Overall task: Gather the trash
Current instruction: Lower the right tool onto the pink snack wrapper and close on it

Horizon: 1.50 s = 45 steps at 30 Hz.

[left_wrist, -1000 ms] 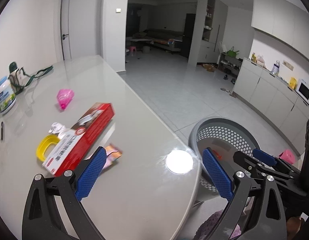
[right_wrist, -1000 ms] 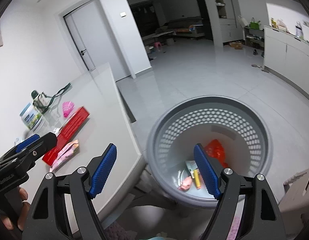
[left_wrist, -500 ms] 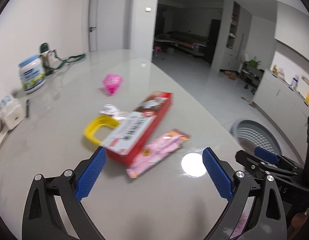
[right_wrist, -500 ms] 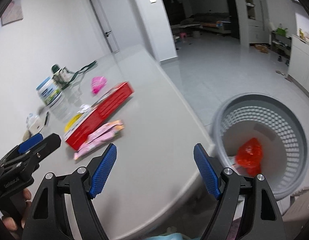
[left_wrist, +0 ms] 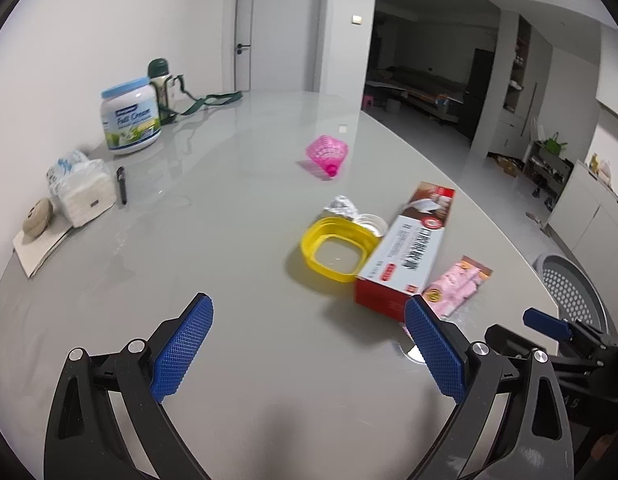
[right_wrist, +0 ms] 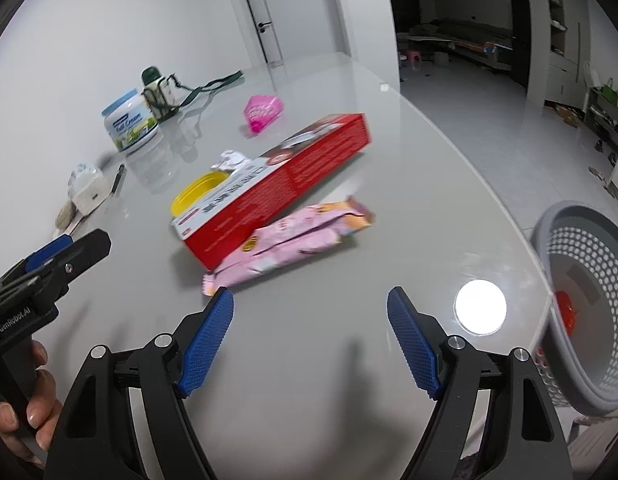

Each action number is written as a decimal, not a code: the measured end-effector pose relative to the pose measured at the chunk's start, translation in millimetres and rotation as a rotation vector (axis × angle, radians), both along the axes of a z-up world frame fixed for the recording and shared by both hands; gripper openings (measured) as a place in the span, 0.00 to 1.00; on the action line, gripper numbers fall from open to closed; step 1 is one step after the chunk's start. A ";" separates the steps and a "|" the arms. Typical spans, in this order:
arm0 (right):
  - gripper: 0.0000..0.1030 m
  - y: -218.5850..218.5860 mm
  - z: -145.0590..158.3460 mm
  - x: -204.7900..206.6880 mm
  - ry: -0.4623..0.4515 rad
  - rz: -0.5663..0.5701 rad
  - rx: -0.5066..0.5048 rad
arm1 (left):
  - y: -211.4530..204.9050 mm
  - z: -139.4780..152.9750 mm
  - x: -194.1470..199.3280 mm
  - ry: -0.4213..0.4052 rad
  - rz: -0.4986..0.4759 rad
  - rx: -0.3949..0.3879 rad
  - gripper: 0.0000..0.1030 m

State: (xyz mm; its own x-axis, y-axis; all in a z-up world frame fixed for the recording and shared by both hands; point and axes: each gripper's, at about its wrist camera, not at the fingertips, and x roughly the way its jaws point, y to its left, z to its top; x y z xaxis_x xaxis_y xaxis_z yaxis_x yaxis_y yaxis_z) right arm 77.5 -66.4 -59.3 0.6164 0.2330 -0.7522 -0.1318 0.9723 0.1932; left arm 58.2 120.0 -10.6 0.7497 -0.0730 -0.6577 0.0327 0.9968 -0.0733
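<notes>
Both grippers hover over the grey counter (left_wrist: 237, 184) with fingers spread wide and nothing between them: the left gripper (left_wrist: 305, 350) and the right gripper (right_wrist: 311, 340). A pink wrapper (right_wrist: 293, 240) lies near the counter's right edge, touching a red box (right_wrist: 277, 188). Beside the box sit a yellow lid (left_wrist: 337, 250) and crumpled foil (left_wrist: 343, 208). The grey basket (right_wrist: 585, 304) stands off that edge.

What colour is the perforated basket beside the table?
Grey basket, clearest in the right wrist view.
</notes>
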 end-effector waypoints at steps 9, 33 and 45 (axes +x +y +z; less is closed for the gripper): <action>0.74 40.3 -8.4 11.8 0.031 0.049 -0.079 | 25.6 -2.3 -0.3 -0.008 0.050 0.002 0.92; 0.74 60.8 -23.8 30.7 0.062 -0.048 -0.243 | 41.3 -8.8 7.9 0.012 0.098 -0.045 0.92; 0.74 -5.5 -24.2 33.8 0.067 -0.193 -0.184 | 15.2 -7.5 11.8 0.023 0.054 -0.027 0.92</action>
